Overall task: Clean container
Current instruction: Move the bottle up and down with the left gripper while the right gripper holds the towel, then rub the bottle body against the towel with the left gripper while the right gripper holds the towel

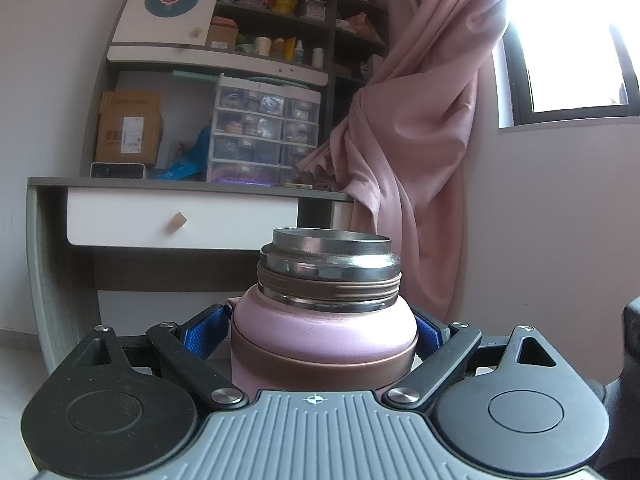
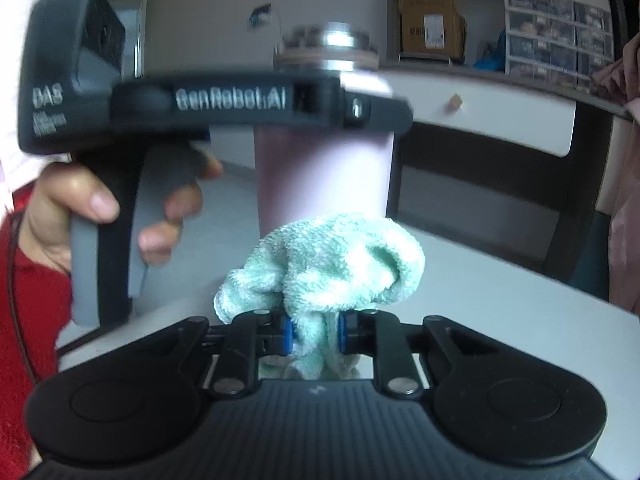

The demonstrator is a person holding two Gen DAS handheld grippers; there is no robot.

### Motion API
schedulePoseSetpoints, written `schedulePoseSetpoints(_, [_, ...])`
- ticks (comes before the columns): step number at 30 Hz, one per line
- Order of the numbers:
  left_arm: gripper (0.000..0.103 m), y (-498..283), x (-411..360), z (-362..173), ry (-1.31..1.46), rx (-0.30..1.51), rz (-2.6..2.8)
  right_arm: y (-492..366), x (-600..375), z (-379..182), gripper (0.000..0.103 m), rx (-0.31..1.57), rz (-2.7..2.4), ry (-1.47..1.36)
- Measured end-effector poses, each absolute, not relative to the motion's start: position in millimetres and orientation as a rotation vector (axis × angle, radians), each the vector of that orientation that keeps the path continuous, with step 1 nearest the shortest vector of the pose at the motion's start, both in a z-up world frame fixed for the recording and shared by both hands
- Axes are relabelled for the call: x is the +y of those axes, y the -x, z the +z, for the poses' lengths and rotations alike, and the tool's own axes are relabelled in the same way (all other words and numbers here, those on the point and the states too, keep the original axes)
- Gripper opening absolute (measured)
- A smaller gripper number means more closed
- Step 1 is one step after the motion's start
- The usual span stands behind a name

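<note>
A pink flask (image 1: 324, 340) with an open steel mouth (image 1: 332, 242) stands upright, its lid off. My left gripper (image 1: 320, 332) is shut on the flask's body just below the shoulder, blue pads on both sides. In the right wrist view the flask (image 2: 324, 168) shows with the left gripper (image 2: 360, 110) clamped across it. My right gripper (image 2: 314, 334) is shut on a bunched mint-green cloth (image 2: 332, 268). The cloth sits in front of the lower part of the flask, close to it; whether they touch I cannot tell.
A white table (image 2: 500, 320) lies under the grippers. Behind stands a white desk with a drawer (image 1: 180, 220), a drawer organiser (image 1: 264, 128) and a cardboard box (image 1: 128, 128). A pink curtain (image 1: 420, 120) hangs right, by a bright window (image 1: 572, 60).
</note>
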State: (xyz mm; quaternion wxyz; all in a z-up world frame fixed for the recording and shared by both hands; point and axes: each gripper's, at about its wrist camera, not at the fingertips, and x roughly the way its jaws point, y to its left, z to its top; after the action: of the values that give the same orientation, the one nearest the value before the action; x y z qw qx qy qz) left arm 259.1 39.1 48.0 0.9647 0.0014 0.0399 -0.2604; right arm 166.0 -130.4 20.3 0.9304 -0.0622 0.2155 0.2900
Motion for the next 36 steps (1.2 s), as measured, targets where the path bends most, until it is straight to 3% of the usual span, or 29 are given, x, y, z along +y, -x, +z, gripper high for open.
schedulePoseSetpoints(12, [0.092,-262,42,48,-0.006,0.08,-0.532,-170,-129,17,0.02,0.507,0.6,0.118])
schedulePoseSetpoints(25, [0.092,-260,47,42,-0.01,0.077,-0.539,-150,-155,60,0.02,0.291,0.62,-0.012])
schedulePoseSetpoints(36, [0.092,-256,44,43,-0.017,0.078,-0.534,-162,-148,54,0.02,0.335,0.606,0.017])
